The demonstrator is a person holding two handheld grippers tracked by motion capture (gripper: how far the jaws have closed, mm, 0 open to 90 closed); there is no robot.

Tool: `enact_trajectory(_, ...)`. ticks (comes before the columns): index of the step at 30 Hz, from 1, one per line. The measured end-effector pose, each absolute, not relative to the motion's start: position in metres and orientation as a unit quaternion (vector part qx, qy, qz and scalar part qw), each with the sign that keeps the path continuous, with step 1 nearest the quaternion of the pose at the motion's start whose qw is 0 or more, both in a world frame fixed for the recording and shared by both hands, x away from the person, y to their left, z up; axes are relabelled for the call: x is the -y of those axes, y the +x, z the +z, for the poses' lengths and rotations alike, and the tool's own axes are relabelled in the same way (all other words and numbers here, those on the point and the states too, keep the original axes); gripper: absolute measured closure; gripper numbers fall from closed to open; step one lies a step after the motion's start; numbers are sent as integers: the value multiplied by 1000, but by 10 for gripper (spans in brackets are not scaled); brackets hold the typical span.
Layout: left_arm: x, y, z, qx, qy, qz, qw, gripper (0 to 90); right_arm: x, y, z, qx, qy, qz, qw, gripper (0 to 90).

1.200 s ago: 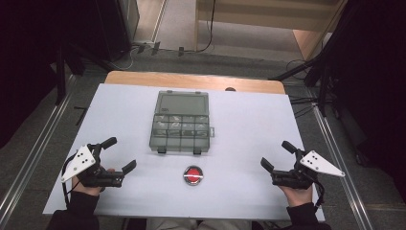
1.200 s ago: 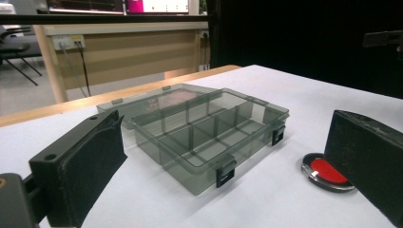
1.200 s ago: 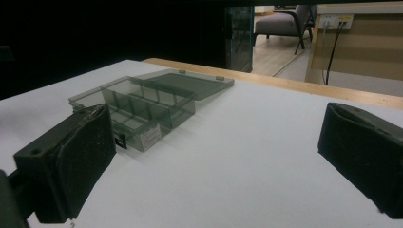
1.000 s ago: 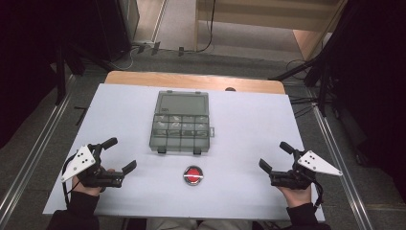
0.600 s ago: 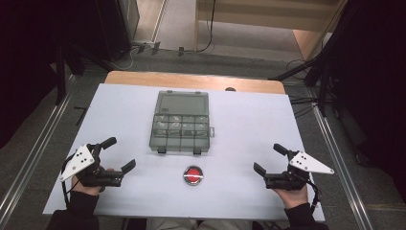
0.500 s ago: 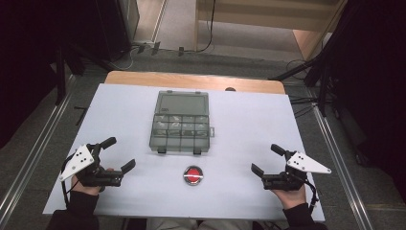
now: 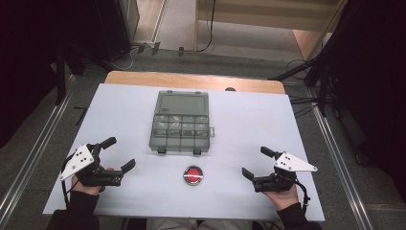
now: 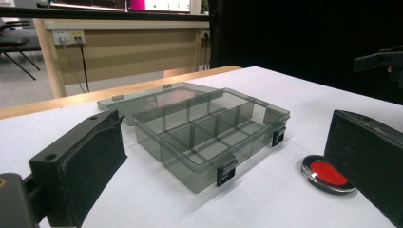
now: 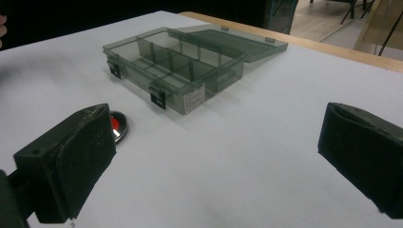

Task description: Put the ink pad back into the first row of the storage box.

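Note:
A smoky see-through compartment box (image 7: 182, 129) lies open at the table's middle, its lid (image 7: 184, 103) folded flat behind it. Its front latches (image 8: 225, 173) face me. A round red disc with a chrome rim (image 7: 193, 175) rests on the sheet just in front of the box. At the front left, my left gripper (image 7: 122, 152) is open and holds nothing, with the disc (image 8: 328, 173) beside its right pad (image 8: 366, 161). Front right of the disc, my right gripper (image 7: 254, 161) is open too, and the disc (image 9: 119, 127) peeks from behind its left pad (image 9: 71, 161).
A white sheet (image 7: 287, 124) covers the table, with a wooden strip (image 7: 191, 80) along the far edge. Metal rails (image 7: 335, 143) run along both sides, and cables lie on the floor behind. Dark curtains close in left and right.
My right gripper has slid a little to the left, toward the red disc. The left gripper has barely shifted. Box and disc have not moved.

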State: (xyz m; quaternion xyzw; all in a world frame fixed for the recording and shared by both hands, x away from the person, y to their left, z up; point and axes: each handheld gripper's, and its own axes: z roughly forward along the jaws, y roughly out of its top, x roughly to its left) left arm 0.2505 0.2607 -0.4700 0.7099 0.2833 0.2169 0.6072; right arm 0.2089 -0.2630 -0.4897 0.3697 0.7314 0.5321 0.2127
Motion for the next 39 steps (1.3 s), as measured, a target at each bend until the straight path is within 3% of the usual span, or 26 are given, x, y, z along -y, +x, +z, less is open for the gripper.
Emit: enact_trajectory(39, -260, 249, -470, -285, 711, 221, 604, 0, 196, 234, -478, -807, 313, 477, 153, 0)
